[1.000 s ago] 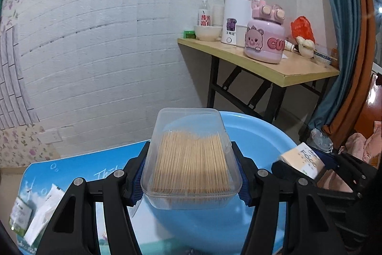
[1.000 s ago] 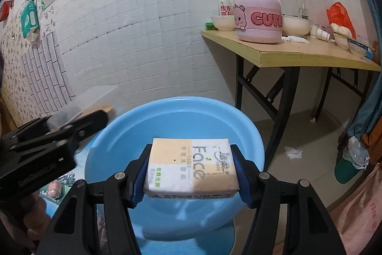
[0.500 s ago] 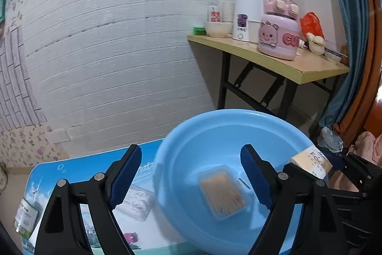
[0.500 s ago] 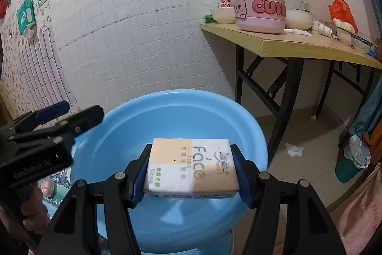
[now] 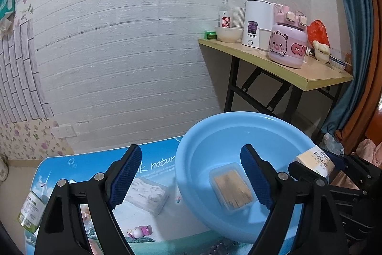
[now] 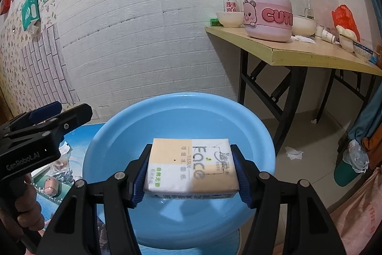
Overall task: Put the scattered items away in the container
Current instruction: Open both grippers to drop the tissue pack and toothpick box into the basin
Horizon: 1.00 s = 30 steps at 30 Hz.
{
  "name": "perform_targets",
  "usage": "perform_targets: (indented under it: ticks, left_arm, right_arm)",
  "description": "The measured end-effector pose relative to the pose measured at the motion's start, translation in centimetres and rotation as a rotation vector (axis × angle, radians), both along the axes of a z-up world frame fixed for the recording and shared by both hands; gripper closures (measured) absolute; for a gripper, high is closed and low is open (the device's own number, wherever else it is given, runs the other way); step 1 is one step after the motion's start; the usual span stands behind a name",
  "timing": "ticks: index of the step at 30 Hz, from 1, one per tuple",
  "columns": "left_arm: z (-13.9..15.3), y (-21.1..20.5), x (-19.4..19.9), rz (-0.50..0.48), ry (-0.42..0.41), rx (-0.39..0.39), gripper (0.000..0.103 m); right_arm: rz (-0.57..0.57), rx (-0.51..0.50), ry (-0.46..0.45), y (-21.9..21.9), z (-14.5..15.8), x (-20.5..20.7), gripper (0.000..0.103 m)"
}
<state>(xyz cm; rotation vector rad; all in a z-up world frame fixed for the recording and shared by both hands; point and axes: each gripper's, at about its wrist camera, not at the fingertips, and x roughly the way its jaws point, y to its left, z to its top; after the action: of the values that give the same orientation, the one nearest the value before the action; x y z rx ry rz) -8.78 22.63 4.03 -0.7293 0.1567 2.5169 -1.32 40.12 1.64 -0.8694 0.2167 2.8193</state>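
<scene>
Lying on the floor of the round light-blue plastic basin (image 5: 198, 154) is a clear rectangular plastic box of wooden toothpicks (image 5: 231, 187), flat and free of any grip. Above and in front of it the left gripper (image 5: 191, 179) hangs with its blue-padded jaws spread wide and nothing between them; the box shows through the gap, well below the pads. The right gripper (image 6: 191, 173) is clamped on a soft rectangular pack of facial tissue, beige and white with green print (image 6: 191, 165), both pads pressing its short ends. That pack hangs level over the middle of the basin, clear of its bottom. The basin sits on a blue printed mat (image 5: 95, 166), where a white plastic-wrapped packet (image 5: 148, 195) lies just beside the basin's rim, a small pink figure (image 5: 140, 230) lies nearer the camera, and a green-labelled bottle (image 5: 31, 209) sits at the mat's left edge. A person's hand (image 6: 26, 207) grips the left tool's handle in the right wrist view.
</scene>
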Motion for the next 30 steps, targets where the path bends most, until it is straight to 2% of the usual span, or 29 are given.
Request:
perform_targets:
  ticks: [4, 6, 7, 8, 11, 20, 30]
  left_arm:
    - [0.2, -0.3, 0.0, 0.002, -0.005, 0.004, 0.017]
    - [0.2, -0.4, 0.0, 0.002, -0.009, 0.006, 0.016]
    - [0.2, -0.4, 0.0, 0.002, -0.011, 0.006, 0.016]
    - [0.3, -0.5, 0.0, 0.002, -0.012, 0.006, 0.015]
    - [0.2, -0.7, 0.1, 0.005, -0.018, 0.001, 0.014]
    - [0.0, -2.2, 0.6, 0.03, -0.041, -0.002, 0.013]
    - [0.3, -4.8, 1.7, 0.056, -0.043, -0.001, 0.013]
  right_arm:
    - [0.003, -0.013, -0.028, 0.2, -0.3, -0.5, 0.04]
    - [0.011, -0.031, -0.06, 0.3, -0.6, -0.9, 0.032]
    - [0.005, -0.036, -0.073, 0.3, -0.7, -1.1, 0.02]
    - [-0.003, -0.036, -0.072, 0.3, -0.7, -1.0, 0.013]
    - [-0.014, -0.02, -0.04, 0.1, -0.4, -0.7, 0.009]
    - [-0.016, -0.036, -0.052, -0.3, -0.1, -0.4, 0.009]
    - [0.028, -0.033, -0.056, -2.8, 0.5, 0.4, 0.009]
